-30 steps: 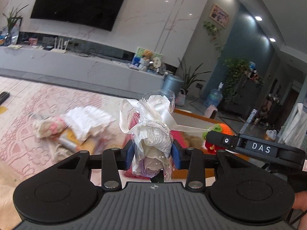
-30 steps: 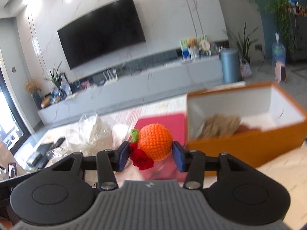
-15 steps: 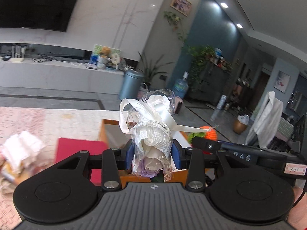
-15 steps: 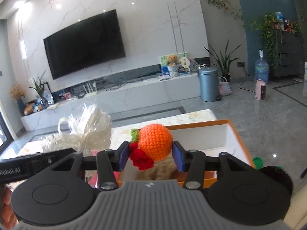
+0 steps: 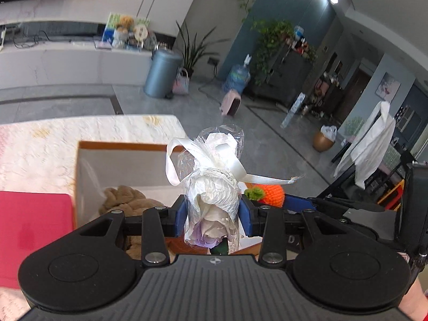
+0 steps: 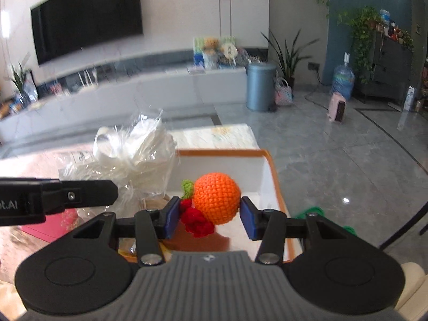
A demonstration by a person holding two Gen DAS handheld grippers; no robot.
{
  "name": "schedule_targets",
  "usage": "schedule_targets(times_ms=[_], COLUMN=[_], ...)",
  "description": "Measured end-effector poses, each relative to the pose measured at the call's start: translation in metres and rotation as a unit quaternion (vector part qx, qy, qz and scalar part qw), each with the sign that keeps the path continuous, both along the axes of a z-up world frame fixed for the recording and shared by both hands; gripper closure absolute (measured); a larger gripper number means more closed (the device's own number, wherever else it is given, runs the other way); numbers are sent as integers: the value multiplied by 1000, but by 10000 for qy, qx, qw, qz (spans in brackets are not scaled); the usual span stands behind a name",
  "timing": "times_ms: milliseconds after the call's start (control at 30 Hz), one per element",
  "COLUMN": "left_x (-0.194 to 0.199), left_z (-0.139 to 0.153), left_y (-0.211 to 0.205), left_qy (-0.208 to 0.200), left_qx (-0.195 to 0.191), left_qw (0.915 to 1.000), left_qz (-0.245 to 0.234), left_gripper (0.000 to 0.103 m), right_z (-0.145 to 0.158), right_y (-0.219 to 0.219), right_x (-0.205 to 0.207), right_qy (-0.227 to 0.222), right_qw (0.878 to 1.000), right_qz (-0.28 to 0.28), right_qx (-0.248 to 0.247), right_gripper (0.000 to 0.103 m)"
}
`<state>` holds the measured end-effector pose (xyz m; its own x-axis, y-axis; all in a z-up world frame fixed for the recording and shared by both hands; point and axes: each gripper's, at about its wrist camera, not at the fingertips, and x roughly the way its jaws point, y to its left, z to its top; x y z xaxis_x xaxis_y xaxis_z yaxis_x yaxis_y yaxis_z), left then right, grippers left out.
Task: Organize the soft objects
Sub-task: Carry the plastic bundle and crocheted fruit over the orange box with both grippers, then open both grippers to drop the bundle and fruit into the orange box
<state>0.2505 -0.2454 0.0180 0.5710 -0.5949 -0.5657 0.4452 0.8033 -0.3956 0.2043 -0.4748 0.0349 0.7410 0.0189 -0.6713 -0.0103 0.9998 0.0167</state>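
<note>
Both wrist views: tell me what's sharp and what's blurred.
Left wrist view: the wrapped flower in the left claw is sharp, the tablecloth smeared. Right wrist view: the crocheted orange is crisp, the TV wall blurred; straight edges bow.

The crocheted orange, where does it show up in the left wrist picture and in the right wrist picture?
Left wrist view: the crocheted orange peeks out right of centre, behind the cellophane-wrapped flower held in the left gripper.
Right wrist view: the orange sits dead centre, clamped in the right gripper.
Shared landmark: the orange-edged box beneath both grippers.
</note>
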Motion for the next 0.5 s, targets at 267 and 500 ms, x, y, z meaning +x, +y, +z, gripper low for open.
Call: schedule_targets(times_ms=[267,500], left_x=[28,43], left_z=[-41,-59], left_y=[-17,-22], left_qy=[508,814], left_qx=[274,450], left_qw=[9983,9955], left_qz=[-55,164], left_gripper=[58,58], right_z=[-39,-64], right_y=[-9,-5], right_x=[36,58], right_qy=[595,947], right_qw=[9973,9932], right_qz=[74,191], right_qx=[-423,-652], right_gripper=[55,55])
